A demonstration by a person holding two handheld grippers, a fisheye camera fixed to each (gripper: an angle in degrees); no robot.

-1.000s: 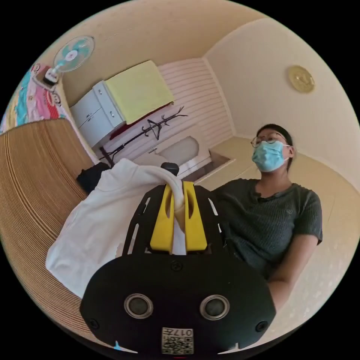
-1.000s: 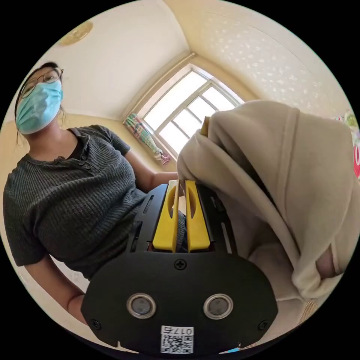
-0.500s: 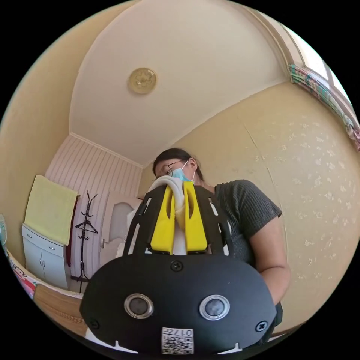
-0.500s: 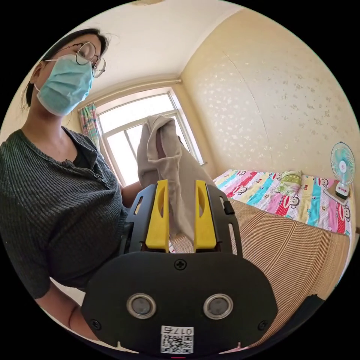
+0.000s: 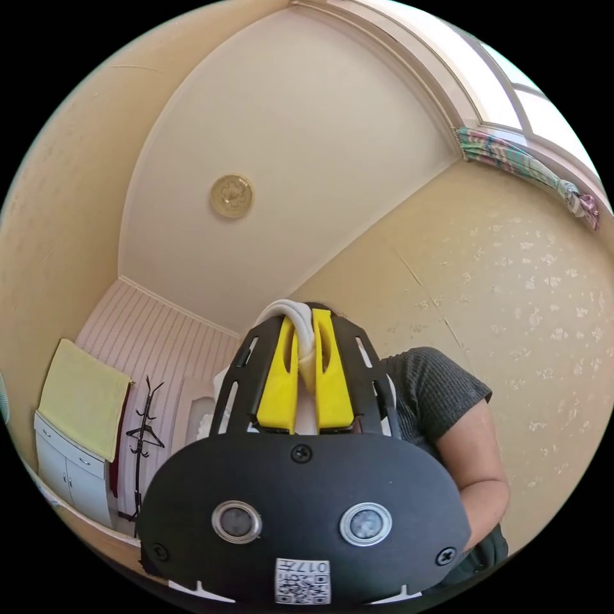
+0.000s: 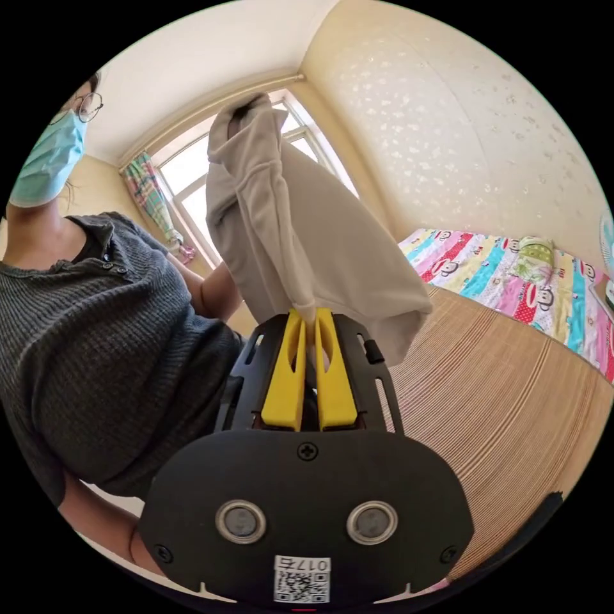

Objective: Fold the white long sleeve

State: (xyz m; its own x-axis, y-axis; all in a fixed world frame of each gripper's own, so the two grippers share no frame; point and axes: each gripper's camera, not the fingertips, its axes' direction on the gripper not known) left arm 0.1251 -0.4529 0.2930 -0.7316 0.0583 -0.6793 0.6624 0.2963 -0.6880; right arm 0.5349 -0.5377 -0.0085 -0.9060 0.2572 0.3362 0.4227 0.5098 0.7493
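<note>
My left tool (image 5: 306, 326) is clamped narrow on a rolled white edge of the white long sleeve (image 5: 289, 311); cloth bulges between the yellow jaws and loops over their tips. That view points up at the ceiling, with a round ceiling fitting (image 5: 231, 196) well above the tool. A yellow towel (image 5: 82, 398) hangs over a white cabinet (image 5: 64, 467), and a black coat rack (image 5: 142, 441) stands just beside the cabinet. My right tool (image 6: 306, 320) is also pinched nearly closed on the same garment: the white long sleeve (image 6: 300, 236) rises from the jaw tips as a bunched, draped mass in front of the window (image 6: 192, 173), held in the air above the striped mat (image 6: 511, 396). The garment's top end is gathered up near the window frame; I can't tell what grips it there. A colourful cartoon-print bedsheet (image 6: 511, 268) lies beyond the mat, against the wall. My torso in a dark ribbed shirt (image 6: 102, 358) is beside the right tool, on the side away from the mat.
</note>
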